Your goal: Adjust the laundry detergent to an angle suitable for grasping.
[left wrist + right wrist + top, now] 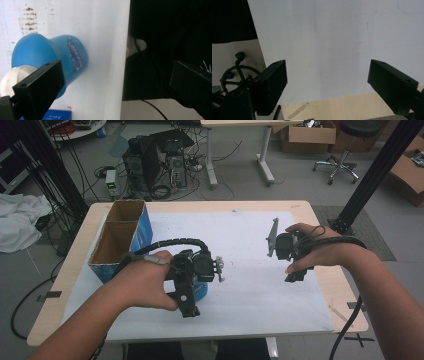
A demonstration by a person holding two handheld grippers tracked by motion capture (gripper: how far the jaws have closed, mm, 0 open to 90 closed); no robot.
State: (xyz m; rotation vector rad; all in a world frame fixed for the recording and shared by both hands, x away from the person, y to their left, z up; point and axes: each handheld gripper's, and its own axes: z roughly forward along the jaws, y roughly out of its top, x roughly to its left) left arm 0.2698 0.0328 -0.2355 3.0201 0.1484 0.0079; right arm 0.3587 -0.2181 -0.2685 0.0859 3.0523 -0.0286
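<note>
High view: a blue bottle is seen lying on the white sheet that covers the bench, largely hidden beneath the left gripper, which is held directly over it. In the left gripper view the bottle is shown on its side, its white cap turned toward the camera and its long axis running away along the sheet; it lies toward the left-hand jaw rather than midway in the gap, and that jaw overlaps it in the picture, though contact cannot be told. The left jaws are held wide apart, with nothing between them. The left hand is wrapped around the gripper's body, forearm coming in from the lower left. The right gripper is held well apart from the bottle, over bare sheet near the bench's right side, the right hand curled around it; its jaws are likewise spread wide and empty. A cardboard box with two open compartments stands at the bench's left edge. The left gripper is judged the nearer one; a sideways shift would be needed to centre the bottle across its narrow width.
</note>
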